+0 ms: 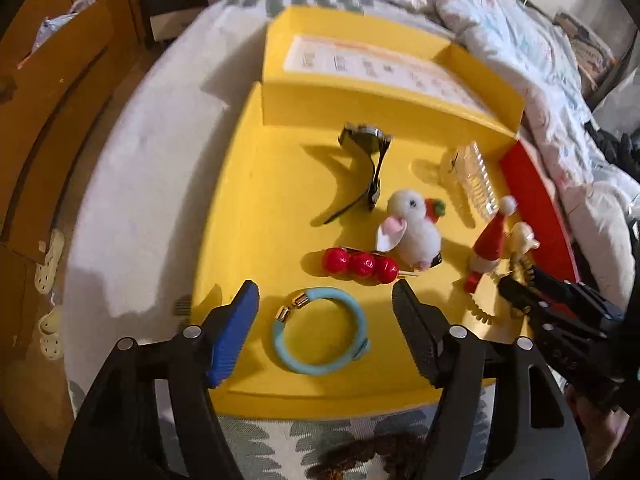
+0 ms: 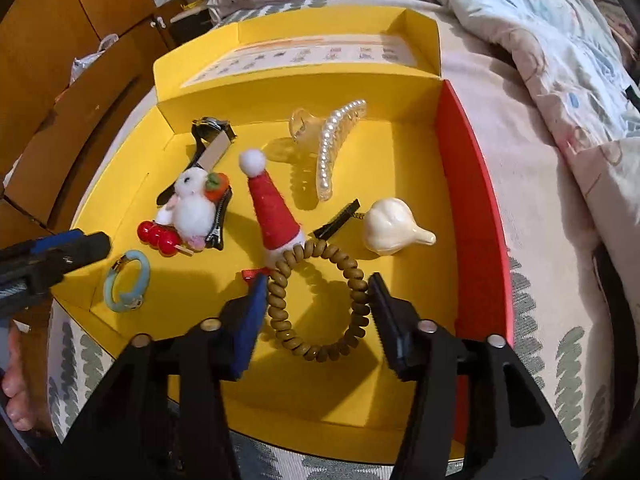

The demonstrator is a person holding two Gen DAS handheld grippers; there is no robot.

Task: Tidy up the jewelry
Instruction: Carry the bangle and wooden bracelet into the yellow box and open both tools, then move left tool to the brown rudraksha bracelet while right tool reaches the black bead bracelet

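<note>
A yellow box [image 1: 240, 184] [image 2: 400, 168] lies open on the bed with jewelry inside. My left gripper [image 1: 326, 296] is open, its jaws either side of a light blue hair tie [image 1: 320, 332], also in the right wrist view [image 2: 128, 282]. My right gripper [image 2: 318, 290] is open around a brown spiral hair tie [image 2: 320, 300]; it shows in the left wrist view [image 1: 520, 296]. Also inside: a white rabbit clip [image 1: 412, 226] [image 2: 192, 204], a red berry clip [image 1: 360, 265] [image 2: 158, 236], a Santa hat clip [image 2: 272, 200] [image 1: 490, 240], a pearl claw clip [image 2: 332, 148], a black watch [image 1: 366, 148] [image 2: 210, 140] and a cream garlic-shaped clip [image 2: 392, 226].
The box's raised lid [image 2: 300, 52] stands at the far side and a red wall [image 2: 472, 200] on the right. The box rests on a patterned sheet [image 2: 560, 360] beside a quilt [image 2: 520, 20]. Wooden cabinets [image 1: 48, 80] stand to the left.
</note>
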